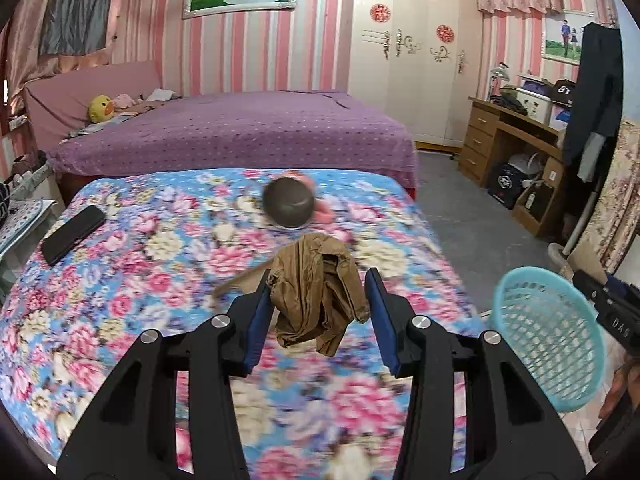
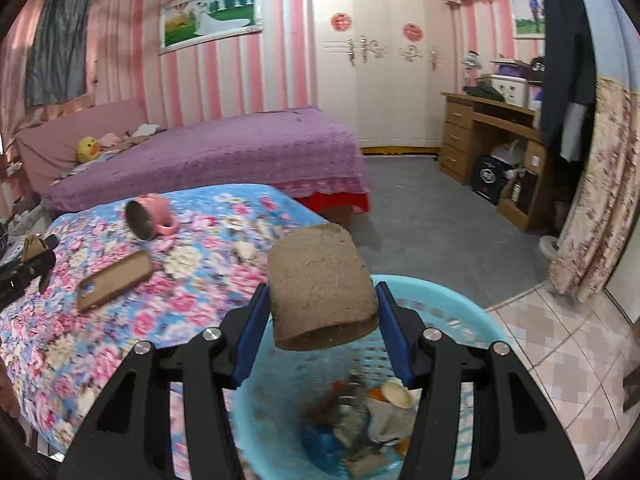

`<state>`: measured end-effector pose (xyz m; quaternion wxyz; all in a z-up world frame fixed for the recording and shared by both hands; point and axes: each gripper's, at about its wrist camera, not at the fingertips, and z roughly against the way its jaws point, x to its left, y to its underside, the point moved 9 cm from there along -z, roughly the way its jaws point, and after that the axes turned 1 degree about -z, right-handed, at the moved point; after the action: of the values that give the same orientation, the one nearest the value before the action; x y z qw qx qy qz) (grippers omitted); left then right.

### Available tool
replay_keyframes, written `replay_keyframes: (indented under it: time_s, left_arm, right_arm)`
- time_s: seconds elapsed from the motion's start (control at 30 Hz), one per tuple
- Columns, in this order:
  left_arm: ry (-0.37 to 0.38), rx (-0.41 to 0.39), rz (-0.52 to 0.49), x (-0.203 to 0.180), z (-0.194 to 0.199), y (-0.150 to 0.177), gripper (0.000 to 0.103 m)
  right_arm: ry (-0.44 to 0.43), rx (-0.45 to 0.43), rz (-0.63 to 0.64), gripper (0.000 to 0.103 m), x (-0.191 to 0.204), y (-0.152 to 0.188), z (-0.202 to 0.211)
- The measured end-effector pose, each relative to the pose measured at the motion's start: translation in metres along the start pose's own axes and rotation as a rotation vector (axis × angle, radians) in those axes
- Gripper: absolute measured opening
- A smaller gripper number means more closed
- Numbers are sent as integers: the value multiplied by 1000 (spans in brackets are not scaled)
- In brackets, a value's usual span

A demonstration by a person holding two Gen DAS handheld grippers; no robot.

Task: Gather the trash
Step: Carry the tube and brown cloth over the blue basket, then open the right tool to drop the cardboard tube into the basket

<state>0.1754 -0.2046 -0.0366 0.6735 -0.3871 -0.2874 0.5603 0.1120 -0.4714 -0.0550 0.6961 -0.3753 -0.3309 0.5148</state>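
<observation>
My left gripper [image 1: 318, 300] holds a crumpled brown paper wad [image 1: 316, 300] between its blue pads, above the floral bedspread [image 1: 140, 248]. The wad touches the left pad; a gap shows beside the right pad. My right gripper [image 2: 322, 312] is shut on a brown cardboard tube [image 2: 320, 292] and holds it over the light blue basket [image 2: 472, 320], which has several pieces of trash [image 2: 368, 416] in it. The basket also shows in the left wrist view [image 1: 548, 336], right of the bed, with the right gripper [image 1: 612, 304] above it.
On the floral bed lie a pink mug [image 2: 150, 216] on its side, a brown phone [image 2: 114, 280] and a black case [image 1: 74, 234]. A purple bed [image 1: 240, 132] stands behind. A wooden desk [image 1: 508, 140] and hanging clothes [image 1: 592, 100] are at the right.
</observation>
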Motion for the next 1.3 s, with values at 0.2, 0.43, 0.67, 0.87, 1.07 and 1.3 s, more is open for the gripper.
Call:
replay_keyframes:
  time_s: [0.2,0.43,0.67,0.87,1.07,1.3]
  left_arm:
    - [30,-29,-20,-44,4,-4,44]
    - [82,-20,-63,-88,-7,2,45]
    - [165,43,-75,-139,-35,21,45]
    - [204,39,-132,-179,-45,29,45]
    - [234,35,-150,-203,-48,31,45]
    - [246,31,-153,-209,-50,30,61]
  right_arm:
    - [41,-8,-17,53,-38,8,5]
    - [92,-15,-6,53,-60,12,4]
    - [123,-1,5,53,-72,16,-4]
    - [150,-4,-15,53,-90,16,-3]
    - [172,-6,-32,53,-103,16,-4]
    - [168,-9,-38,53,-105,15,-7]
